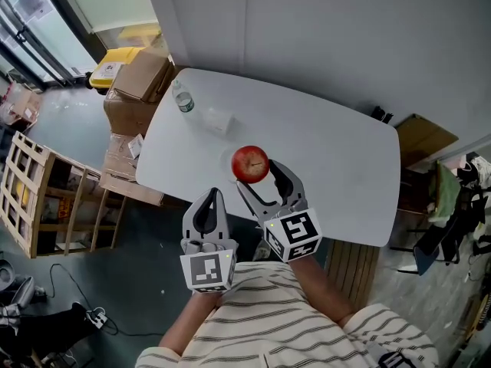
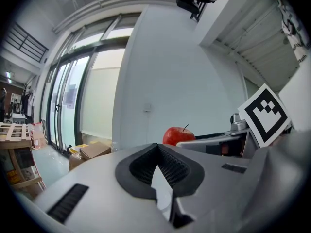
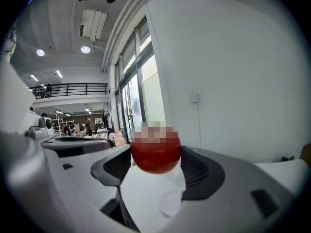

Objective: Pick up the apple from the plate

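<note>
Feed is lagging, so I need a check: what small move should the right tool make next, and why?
Probably lift straight up a little: the right tool already grips the apple at its tips, with the plate close below.

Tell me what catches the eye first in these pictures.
A bright red apple stands out, gripped between the fingers of the right gripper over the white table. In the right gripper view, a pale plate lies on the table below the apple. The left gripper hangs shut and empty by the table's near edge.
</note>
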`<state>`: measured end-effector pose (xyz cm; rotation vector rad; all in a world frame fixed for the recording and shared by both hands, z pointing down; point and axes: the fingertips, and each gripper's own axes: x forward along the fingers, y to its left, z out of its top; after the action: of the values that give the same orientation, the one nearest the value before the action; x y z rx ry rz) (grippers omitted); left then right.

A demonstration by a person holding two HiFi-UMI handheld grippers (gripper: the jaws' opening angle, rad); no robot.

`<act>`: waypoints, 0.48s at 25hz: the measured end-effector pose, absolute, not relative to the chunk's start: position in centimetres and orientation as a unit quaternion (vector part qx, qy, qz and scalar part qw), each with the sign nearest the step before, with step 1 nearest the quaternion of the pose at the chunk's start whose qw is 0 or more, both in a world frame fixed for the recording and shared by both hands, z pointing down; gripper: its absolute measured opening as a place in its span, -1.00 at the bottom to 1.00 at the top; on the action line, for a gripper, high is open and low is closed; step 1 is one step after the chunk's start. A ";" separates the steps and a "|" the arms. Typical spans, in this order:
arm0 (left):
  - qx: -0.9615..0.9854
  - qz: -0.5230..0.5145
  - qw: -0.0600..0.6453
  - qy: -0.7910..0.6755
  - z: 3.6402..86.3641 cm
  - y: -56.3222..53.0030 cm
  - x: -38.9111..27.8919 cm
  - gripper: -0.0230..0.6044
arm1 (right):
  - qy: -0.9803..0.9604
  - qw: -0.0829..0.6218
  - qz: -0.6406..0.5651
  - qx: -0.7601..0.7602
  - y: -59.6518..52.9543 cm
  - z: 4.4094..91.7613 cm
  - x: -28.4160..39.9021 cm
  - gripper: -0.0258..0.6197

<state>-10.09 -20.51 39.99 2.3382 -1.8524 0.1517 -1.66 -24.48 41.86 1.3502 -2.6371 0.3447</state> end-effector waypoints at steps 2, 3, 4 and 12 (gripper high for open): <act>0.778 0.054 0.082 -0.620 39.7 -20.6 -10.2 -0.91 | -0.881 0.079 0.111 0.454 -24.5 41.4 -1.5 0.10; 0.781 0.050 0.081 -0.618 39.7 -20.7 -10.0 -0.92 | -0.880 0.079 0.109 0.455 -24.6 41.2 -1.4 0.10; 0.785 0.043 0.076 -0.614 39.7 -20.8 -9.8 -0.91 | -0.880 0.079 0.106 0.456 -24.6 41.0 -1.4 0.10; 0.790 0.029 0.062 -0.609 38.9 -21.6 -9.8 -0.91 | -0.881 0.077 0.093 0.457 -24.7 39.7 -1.6 0.10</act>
<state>-9.81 -21.60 38.87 2.3885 -1.8408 0.0886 -1.62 -24.67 39.68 1.3686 -2.6404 0.2789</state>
